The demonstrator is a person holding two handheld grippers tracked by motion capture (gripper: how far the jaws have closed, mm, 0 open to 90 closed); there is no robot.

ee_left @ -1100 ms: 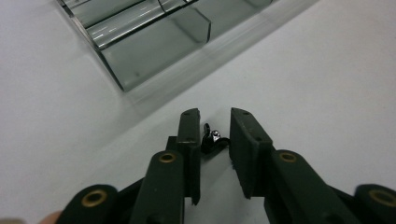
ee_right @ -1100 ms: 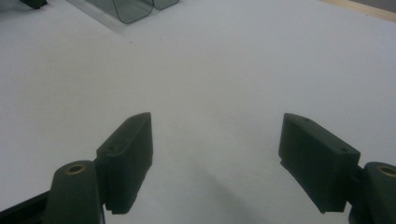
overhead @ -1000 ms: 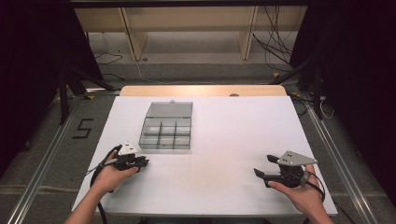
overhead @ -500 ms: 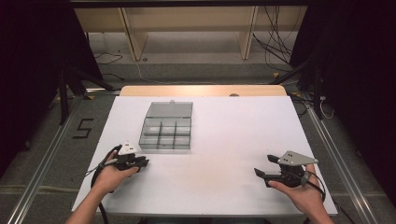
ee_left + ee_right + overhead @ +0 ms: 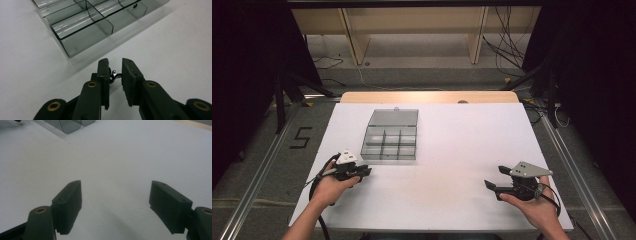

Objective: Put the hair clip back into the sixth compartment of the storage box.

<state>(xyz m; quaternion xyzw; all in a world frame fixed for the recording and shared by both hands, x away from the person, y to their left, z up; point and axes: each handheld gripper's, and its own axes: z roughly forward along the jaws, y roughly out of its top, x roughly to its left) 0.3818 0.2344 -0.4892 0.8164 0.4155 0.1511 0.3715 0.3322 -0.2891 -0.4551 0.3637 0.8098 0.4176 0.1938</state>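
A clear plastic compartment box (image 5: 389, 142) lies on the white table (image 5: 452, 140), its lid open flat behind it. My left gripper (image 5: 362, 171) rests just short of the box's front left corner. In the left gripper view its jaws (image 5: 115, 62) stand close together, shut on a small shiny metal piece (image 5: 114, 74) just above the table, with the box (image 5: 82, 27) right ahead. My right gripper (image 5: 494, 176) sits at the table's front right, far from the box. Its jaws (image 5: 116, 187) are wide open with bare table between them.
A wooden strip (image 5: 427, 96) borders the table's far edge, and a wooden shelf frame (image 5: 412, 30) stands on the floor beyond. Cables lie on the floor at the back right. A corner of the box (image 5: 71, 125) shows at the top left of the right gripper view.
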